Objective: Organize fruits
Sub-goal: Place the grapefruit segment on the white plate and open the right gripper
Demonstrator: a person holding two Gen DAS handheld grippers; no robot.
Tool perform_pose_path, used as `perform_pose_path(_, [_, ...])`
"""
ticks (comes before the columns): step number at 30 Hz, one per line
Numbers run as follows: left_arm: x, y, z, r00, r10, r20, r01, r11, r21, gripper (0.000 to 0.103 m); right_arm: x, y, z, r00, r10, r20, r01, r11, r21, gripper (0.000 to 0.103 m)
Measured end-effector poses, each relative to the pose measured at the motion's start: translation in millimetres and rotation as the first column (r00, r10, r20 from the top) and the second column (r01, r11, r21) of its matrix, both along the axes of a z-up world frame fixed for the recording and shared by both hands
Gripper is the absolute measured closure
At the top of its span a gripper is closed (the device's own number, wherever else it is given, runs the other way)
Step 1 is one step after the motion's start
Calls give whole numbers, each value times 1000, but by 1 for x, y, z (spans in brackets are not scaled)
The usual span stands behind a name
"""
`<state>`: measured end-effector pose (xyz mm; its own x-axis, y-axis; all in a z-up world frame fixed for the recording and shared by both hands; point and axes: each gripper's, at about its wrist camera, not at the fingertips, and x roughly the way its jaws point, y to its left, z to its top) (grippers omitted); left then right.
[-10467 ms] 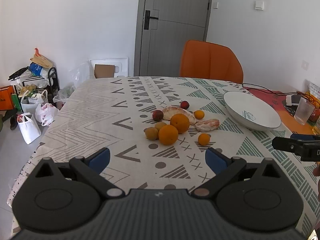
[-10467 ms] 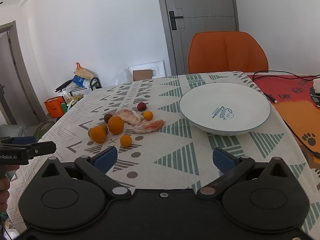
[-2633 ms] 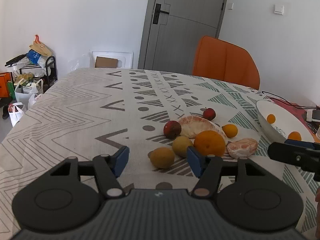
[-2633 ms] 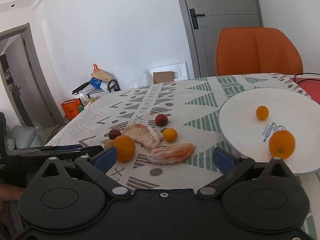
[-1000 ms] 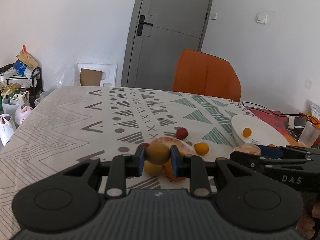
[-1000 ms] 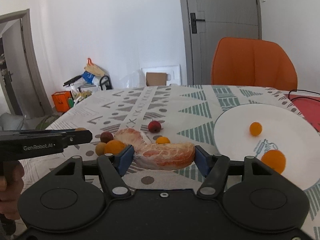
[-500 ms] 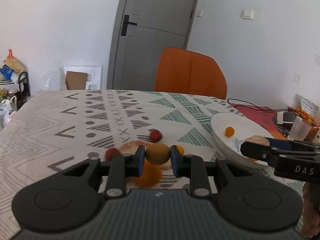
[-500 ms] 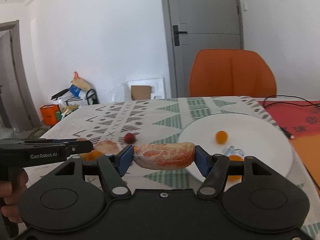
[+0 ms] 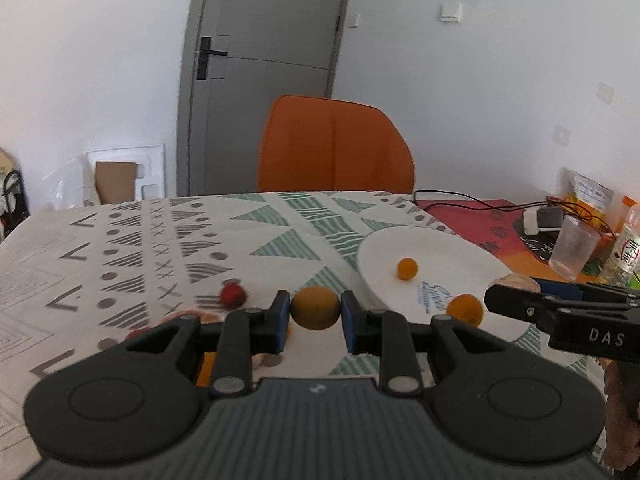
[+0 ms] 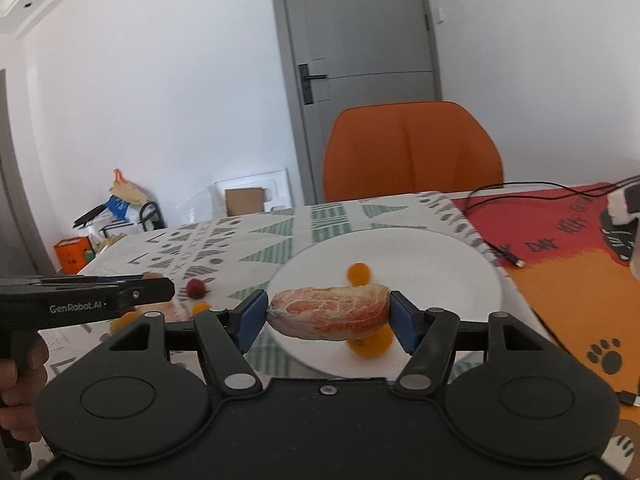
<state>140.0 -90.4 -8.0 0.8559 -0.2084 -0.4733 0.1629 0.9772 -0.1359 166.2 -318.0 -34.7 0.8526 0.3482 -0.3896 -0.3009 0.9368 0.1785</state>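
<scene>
Pointing slightly downward over the patterned surface (image 9: 280, 240), the left claw (image 9: 315, 313) is clamped narrowly on a small round yellow-brown fruit (image 9: 315, 307), its blue pads pressing either side so the fruit hangs clear of the cloth. That fruit has a dull, matte skin and a nearly spherical shape. Below and left of it on the cloth lie a small red fruit (image 9: 232, 294), blurred, and parts of other fruit half hidden behind the claw's black body.

Further right sits the white plate (image 9: 460, 248), smooth and glossy with a printed mark, holding a small orange (image 9: 407, 269) and a larger orange (image 9: 464, 309) near its front rim.

The right claw (image 10: 328, 317), also tilted a little down, is held above the near edge of the plate (image 10: 440, 264) at a medium width, gripping a peeled citrus segment (image 10: 328, 312) end to end. The segment is long and curved, pink-orange flesh under a thin whitish veined membrane. At the left edge of the right wrist view, a hand (image 10: 18, 384) grips the left claw's handle. An orange chair (image 10: 412, 148) with a smooth rounded back stands behind the surface.
</scene>
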Motion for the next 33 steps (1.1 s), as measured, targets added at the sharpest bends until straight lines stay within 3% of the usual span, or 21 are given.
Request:
perform_pose_path(11, [18,-32,-3,998,-66,-10,66,998,22,77,10,-41,-11,995,-95,-23,95,995,32,40])
perform_pose_path(25, [43,-64,-8,990,-134,-34,135,990,33,77,22,-51,-23,993,-112,-41,114,993,32,40])
perform_pose_path(33, [46,-62,-3,994,-100,-31,101,994,35,74,27,-58,-25,992,-122,-45,124,991,46,40])
